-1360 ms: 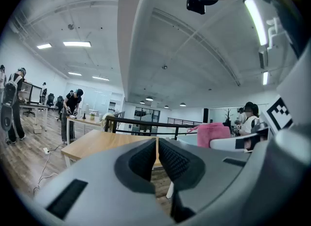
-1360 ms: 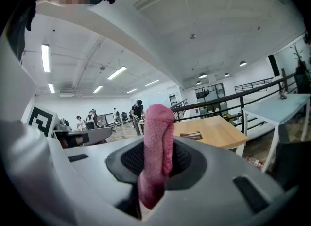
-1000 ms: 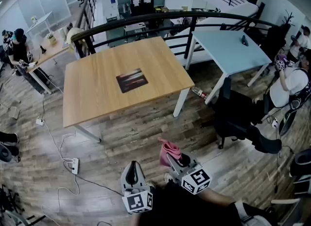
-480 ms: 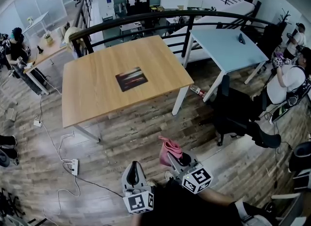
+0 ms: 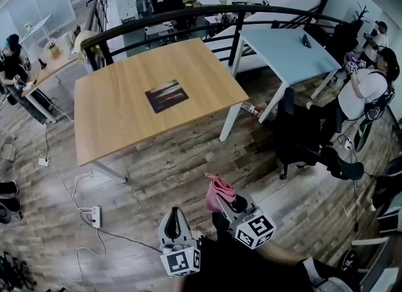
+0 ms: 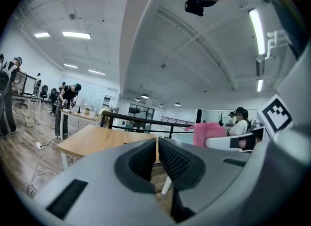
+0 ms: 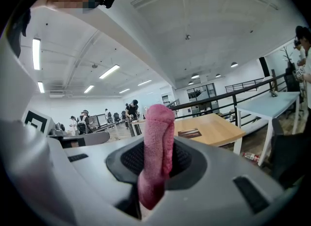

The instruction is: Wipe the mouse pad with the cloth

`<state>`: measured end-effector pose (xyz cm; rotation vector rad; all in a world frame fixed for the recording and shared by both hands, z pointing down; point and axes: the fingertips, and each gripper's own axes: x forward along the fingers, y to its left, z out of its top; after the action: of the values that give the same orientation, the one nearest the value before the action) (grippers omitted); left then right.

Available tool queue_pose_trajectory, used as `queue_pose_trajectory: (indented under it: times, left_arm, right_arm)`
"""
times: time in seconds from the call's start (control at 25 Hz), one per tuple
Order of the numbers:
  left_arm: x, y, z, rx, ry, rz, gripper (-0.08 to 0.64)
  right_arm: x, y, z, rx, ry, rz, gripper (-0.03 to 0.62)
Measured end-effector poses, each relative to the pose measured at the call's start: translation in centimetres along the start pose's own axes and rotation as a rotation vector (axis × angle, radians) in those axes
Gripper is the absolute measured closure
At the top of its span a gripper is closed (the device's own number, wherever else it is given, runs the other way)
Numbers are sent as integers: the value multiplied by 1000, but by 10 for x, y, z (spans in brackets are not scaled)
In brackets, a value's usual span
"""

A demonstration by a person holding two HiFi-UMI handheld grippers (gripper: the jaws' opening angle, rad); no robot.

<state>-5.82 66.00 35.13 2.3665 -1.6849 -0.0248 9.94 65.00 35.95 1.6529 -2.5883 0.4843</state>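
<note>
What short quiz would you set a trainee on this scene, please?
1. Multiple choice: what does the right tool grip? A) a bottle B) a pink cloth C) nothing
2. True or false: the left tool has its jaws wide apart.
3. Fill in the gap: the mouse pad lies on the ___ table, away from both tools.

Key: 1 B. 2 False: its jaws are together with nothing between them. 3 wooden.
</note>
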Motion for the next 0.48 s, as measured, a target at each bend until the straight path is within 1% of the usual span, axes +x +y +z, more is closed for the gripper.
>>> queue_pose_trajectory:
  times: [0.12, 0.24, 0.36, 0.48]
  left_arm:
    - [13, 6, -1, 0, 13, 1, 528]
    - [37, 14, 2, 3, 12, 5, 528]
    - [65, 20, 7, -7, 9, 22, 528]
    - [98, 25, 13, 6, 18, 40, 528]
  right_arm:
    - [14, -2, 1, -6, 1, 6, 502]
    - [40, -12, 7, -6, -6, 19, 502]
    - [67, -28, 16, -7, -5, 39, 502]
    - [98, -48, 28, -2, -5, 57, 501]
